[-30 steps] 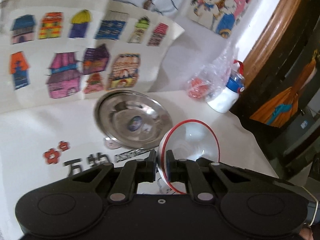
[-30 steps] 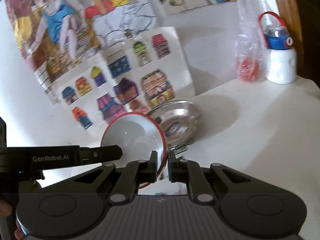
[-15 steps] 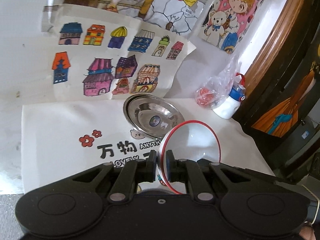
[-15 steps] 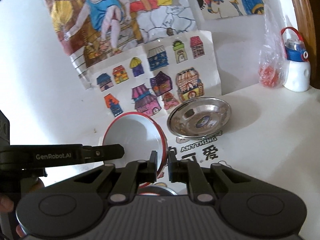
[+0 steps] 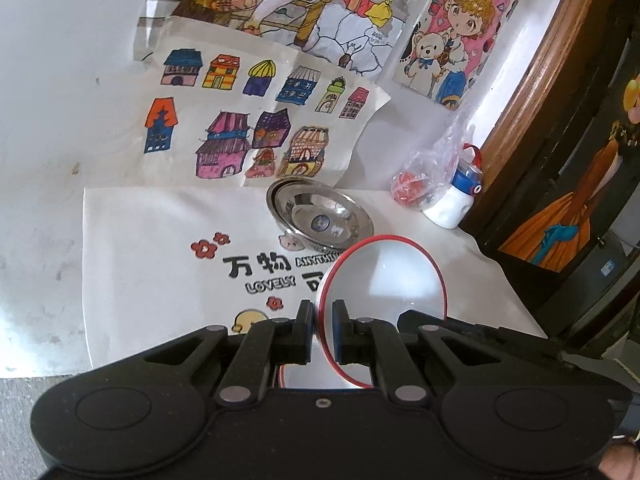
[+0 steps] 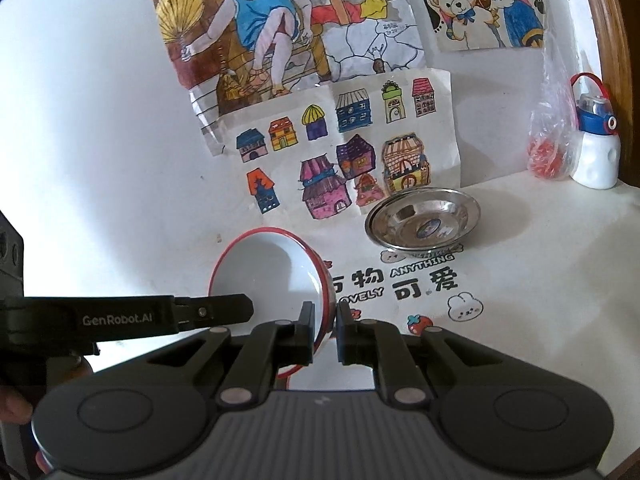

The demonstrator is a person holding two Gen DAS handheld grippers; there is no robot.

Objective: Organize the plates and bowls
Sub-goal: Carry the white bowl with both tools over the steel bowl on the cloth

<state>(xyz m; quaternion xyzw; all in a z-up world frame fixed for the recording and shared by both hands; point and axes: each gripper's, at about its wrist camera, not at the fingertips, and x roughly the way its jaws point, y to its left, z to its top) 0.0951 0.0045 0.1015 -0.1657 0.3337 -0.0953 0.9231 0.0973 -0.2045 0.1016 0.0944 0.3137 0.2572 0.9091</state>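
Left wrist view: the left gripper point(image 5: 321, 330) pinches the rim of a white bowl point(image 5: 386, 280) with a red edge. The rim sits between the two fingers, one finger point(image 5: 304, 330) outside the bowl and one inside. The bowl stands on its edge, tilted, and its open side faces toward 3 o'clock. It hangs above the white cloth point(image 5: 160, 248). A shiny metal plate point(image 5: 320, 220) lies flat on the cloth at 12 o'clock from the bowl, apart from it. A white bottle point(image 5: 454, 200) stands at 2 o'clock.

Right wrist view: the right gripper point(image 6: 323, 334) also pinches the bowl's point(image 6: 268, 268) rim, on its 5 o'clock side. One finger point(image 6: 306, 332) is inside the bowl, the other outside. Here the open side faces toward 9 o'clock. The left gripper point(image 6: 216, 312) comes in from 9 o'clock. The metal plate point(image 6: 424, 220) lies at 1 o'clock, well apart from the bowl.
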